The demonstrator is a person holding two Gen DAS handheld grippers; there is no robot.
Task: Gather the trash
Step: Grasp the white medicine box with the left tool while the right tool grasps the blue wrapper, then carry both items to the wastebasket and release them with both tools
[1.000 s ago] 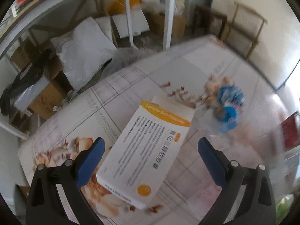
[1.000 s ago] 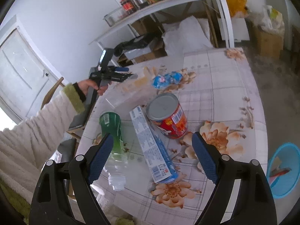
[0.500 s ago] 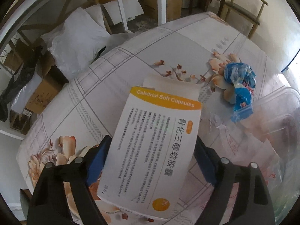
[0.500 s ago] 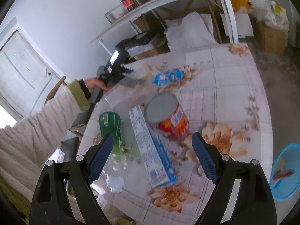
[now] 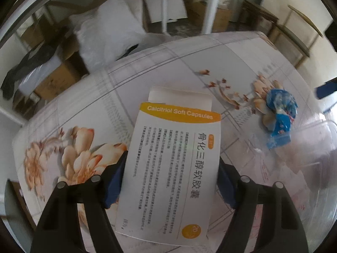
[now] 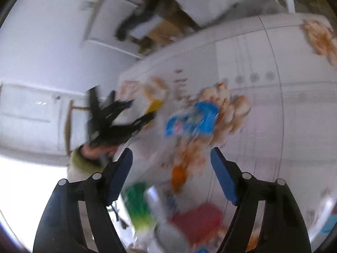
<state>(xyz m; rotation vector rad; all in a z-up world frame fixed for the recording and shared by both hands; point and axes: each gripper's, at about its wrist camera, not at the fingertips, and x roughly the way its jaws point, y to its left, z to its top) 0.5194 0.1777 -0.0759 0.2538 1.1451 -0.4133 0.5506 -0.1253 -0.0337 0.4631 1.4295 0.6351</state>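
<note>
My left gripper is shut on a white and orange medicine box, its blue pads pressing both long sides over the flowered table. A crumpled blue wrapper lies to the right of the box. The right wrist view is blurred by motion. My right gripper is open and empty above the table, with the blue wrapper ahead of it. A green bottle and a red can show blurred below the fingers. The left gripper shows at the table's left edge.
A clear plastic container sits at the right of the box. Beyond the table's far edge are white sacks, cardboard boxes, white shelf legs and a wooden chair.
My left gripper closed around the medicine box and now grips it. My right gripper swung fast forward and left over the table, past the can and bottle, toward the blue wrapper.
</note>
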